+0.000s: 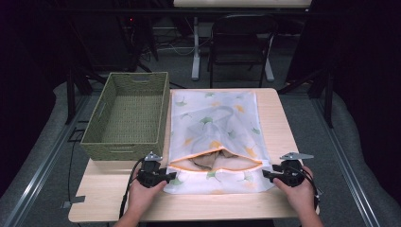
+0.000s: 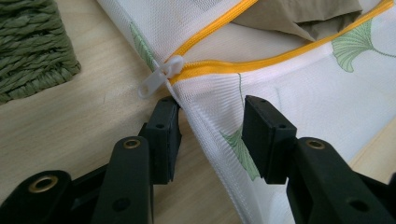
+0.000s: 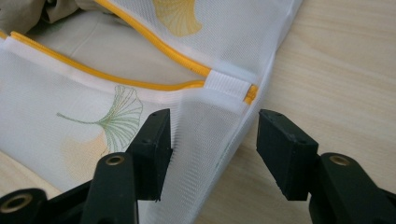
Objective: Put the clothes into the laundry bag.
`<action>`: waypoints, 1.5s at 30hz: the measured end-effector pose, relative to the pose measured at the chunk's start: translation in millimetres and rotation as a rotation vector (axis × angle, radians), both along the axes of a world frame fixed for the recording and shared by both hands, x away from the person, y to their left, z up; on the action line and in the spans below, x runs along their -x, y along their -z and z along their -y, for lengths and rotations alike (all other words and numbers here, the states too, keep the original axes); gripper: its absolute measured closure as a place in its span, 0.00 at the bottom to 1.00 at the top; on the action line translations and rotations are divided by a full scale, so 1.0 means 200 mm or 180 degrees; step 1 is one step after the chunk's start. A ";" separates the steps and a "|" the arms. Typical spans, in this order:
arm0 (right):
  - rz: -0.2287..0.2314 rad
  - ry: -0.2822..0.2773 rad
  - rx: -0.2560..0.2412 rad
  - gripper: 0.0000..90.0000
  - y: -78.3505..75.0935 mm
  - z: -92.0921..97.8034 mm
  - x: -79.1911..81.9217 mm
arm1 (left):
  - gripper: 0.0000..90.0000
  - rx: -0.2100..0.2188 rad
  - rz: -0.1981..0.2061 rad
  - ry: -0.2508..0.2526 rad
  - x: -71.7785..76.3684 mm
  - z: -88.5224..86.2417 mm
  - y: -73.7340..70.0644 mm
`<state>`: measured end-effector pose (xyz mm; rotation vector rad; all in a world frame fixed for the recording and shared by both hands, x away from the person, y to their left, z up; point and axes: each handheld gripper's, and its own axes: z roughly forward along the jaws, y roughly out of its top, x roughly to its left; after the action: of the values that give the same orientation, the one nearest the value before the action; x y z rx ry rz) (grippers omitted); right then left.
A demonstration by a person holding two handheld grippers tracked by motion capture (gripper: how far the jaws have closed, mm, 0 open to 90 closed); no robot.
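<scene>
I've got a white mesh laundry bag (image 1: 215, 137) with ginkgo leaves printed on it lying flat on the table (image 1: 279, 113), and my two grippers sit at its near corners. In the high view the left gripper (image 1: 166, 176) is at about seven o'clock of the bag, the right gripper (image 1: 268, 174) at about five o'clock, each in one of my hands.

Left side, close up: my left gripper (image 2: 212, 135) has its jaws spread apart, straddling the bag's side edge. The mesh edge runs up between them; the left jaw sits right against the seam, the right jaw hovers over the fabric, not pinching. Just ahead at twelve o'clock is the white zipper pull (image 2: 161, 76), at the end of the yellow zipper (image 2: 261, 63), which gapes wide.

Right side: my right gripper (image 3: 212, 137) is just as wide, jaws parted around the bag's other corner. The folded mesh edge lies between them, near the left jaw, well clear of the right one, which is over bare wood. The zipper's white end tab (image 3: 227, 86) is at twelve o'clock.

Through the mouth I see a beige cloth (image 1: 208, 160) inside the bag. A green woven basket (image 1: 130, 116) stands at nine o'clock of the bag, just beside it.
</scene>
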<state>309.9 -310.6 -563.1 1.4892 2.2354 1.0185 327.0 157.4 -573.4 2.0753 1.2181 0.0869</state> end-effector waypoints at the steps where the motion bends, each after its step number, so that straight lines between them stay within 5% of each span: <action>1: -0.0029 -0.0008 0.0012 0.50 0.00 0.00 0.00 | 0.63 0.0001 -0.0001 0.0000 0.00 0.00 0.00; 11: -0.0073 -0.0092 -0.0038 0.53 0.04 -0.02 -0.03 | 0.63 0.0011 0.0019 0.0012 0.00 0.01 0.00; 24: -0.0120 -0.0238 -0.0003 0.71 0.05 -0.06 -0.04 | 0.80 0.0042 -0.0025 0.0099 0.00 0.03 0.00; 39: -0.0102 -0.0391 0.0101 0.92 0.02 -0.08 -0.03 | 0.98 -0.0045 0.0042 0.0144 0.01 0.04 -0.01; 45: -0.0068 -0.0474 0.0202 0.98 0.00 -0.09 -0.03 | 0.98 -0.0195 0.0136 0.0209 0.01 0.06 -0.02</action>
<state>315.0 -292.9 -563.6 1.3304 2.4004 0.9674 325.5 145.8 -569.2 2.1535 1.1337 0.1389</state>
